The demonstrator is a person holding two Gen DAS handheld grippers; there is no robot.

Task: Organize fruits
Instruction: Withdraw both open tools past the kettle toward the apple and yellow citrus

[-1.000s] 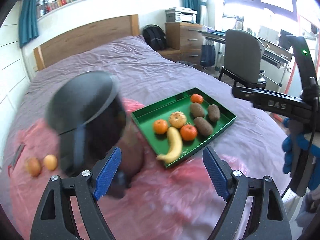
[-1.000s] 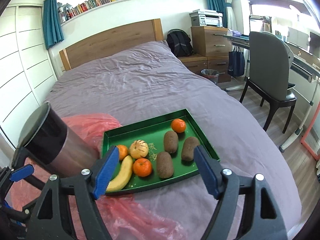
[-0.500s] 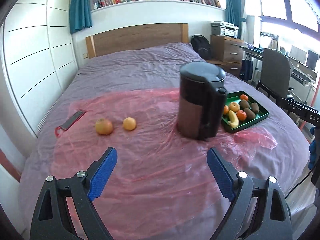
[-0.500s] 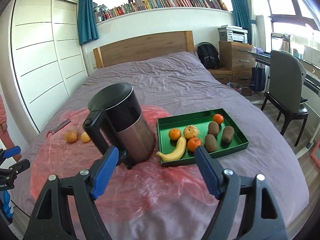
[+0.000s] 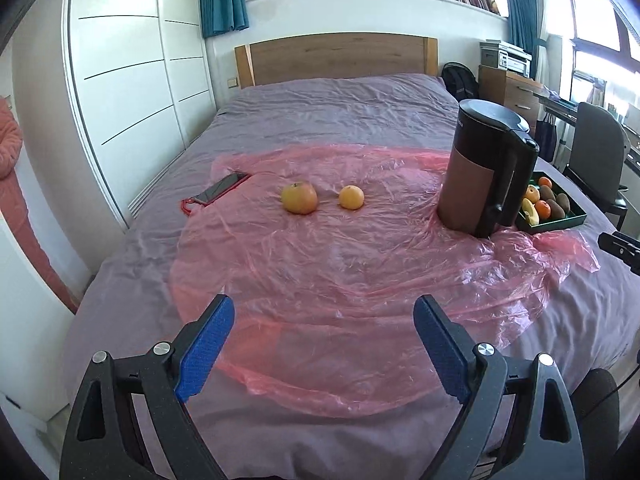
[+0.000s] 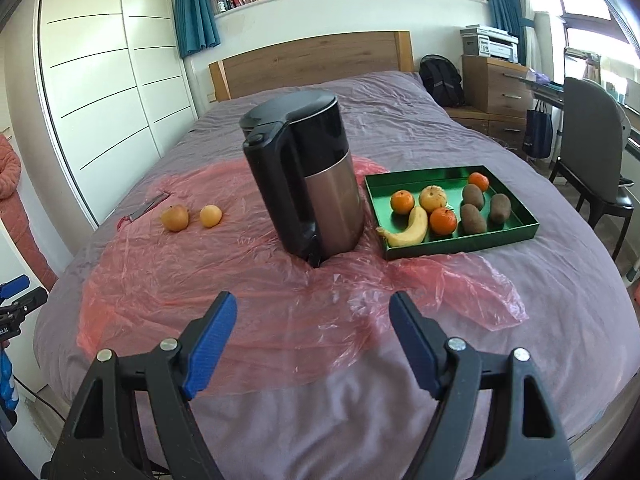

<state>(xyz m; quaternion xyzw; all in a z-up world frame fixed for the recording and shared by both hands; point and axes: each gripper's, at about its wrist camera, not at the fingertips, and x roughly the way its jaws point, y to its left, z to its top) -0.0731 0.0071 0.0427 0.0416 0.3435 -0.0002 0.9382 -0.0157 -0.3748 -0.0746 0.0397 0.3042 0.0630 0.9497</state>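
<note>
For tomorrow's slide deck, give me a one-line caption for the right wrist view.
Open right gripper faces a kettle between two loose fruits and a fruit-filled green tray.

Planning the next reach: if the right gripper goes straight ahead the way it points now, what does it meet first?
Most likely the kettle, standing upright almost dead ahead of the open right gripper. Only the pink plastic sheet lies before it; depth is uncertain.

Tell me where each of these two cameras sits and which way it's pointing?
Left wrist: on the left gripper, open above the bed's near edge, facing the apple and orange.
Right wrist: on the right gripper, open, facing the kettle and green tray; the left gripper shows at its left edge.
Shared: kettle, tray, both loose fruits, pink plastic sheet.
</note>
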